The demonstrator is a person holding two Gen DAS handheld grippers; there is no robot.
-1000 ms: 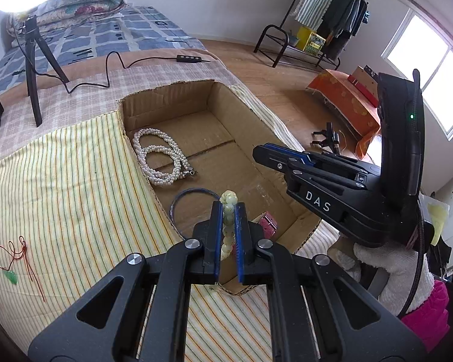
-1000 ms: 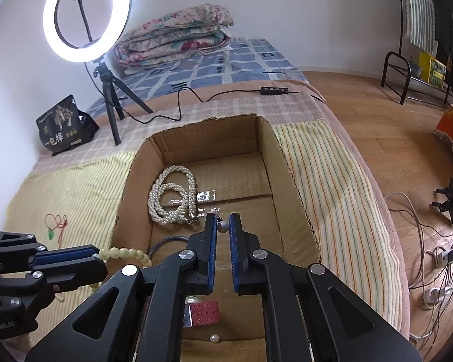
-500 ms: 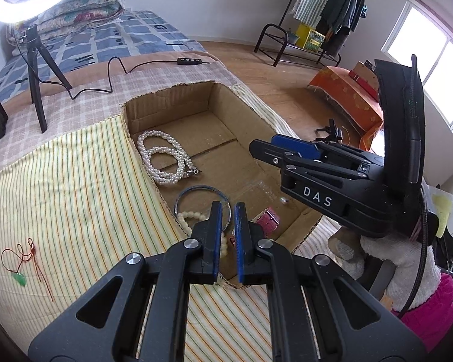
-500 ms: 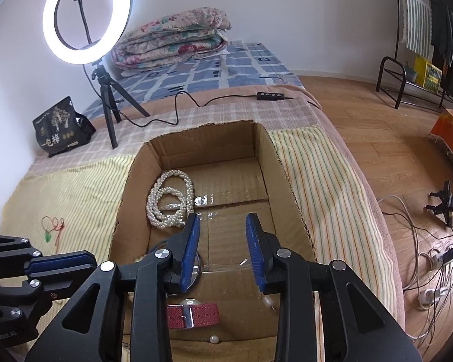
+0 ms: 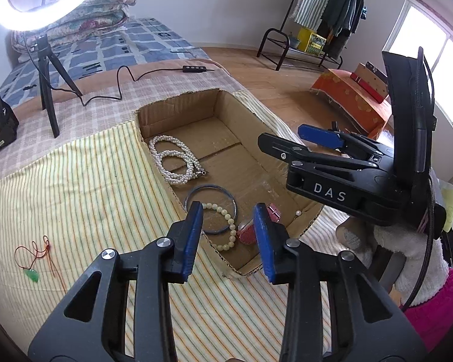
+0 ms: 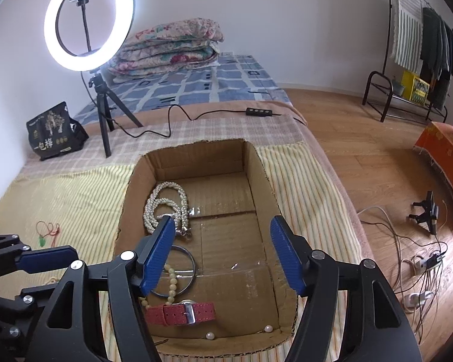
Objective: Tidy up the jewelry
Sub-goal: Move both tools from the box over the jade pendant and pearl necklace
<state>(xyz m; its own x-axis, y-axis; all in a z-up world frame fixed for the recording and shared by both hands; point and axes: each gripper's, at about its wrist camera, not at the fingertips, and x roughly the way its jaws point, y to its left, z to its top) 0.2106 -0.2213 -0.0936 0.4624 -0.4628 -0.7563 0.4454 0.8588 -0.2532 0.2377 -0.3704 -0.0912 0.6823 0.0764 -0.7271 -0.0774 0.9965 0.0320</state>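
A pale green bead bracelet (image 5: pixel 230 231) lies on the floor of the cardboard box (image 5: pixel 178 105), draped over a dark bangle (image 5: pixel 210 186). My left gripper (image 5: pixel 228 211) hangs above it, jaws opening, nothing between the pads. My right gripper (image 6: pixel 221 221) stands over the box's (image 6: pixel 196 154) middle, jaws also opening and empty. A white pearl necklace (image 6: pixel 166 205) lies at the box's far left. A red watch strap (image 6: pixel 181 313) and two loose pearls (image 6: pixel 268 328) rest at the near wall. A jade pendant on a red cord (image 5: pixel 33 274) lies outside on the striped cloth.
The box sits on a bed with a striped yellow cloth (image 5: pixel 75 187). Behind it stand a ring light on a tripod (image 6: pixel 89 30), its cable, and a black bag (image 6: pixel 54 132). Wooden floor, cables and a clothes rack (image 6: pixel 407 45) lie to the right.
The left gripper let go of the green bead bracelet, which now lies in the box. The right gripper released a small pearl piece. Both pairs of jaws have spread apart.
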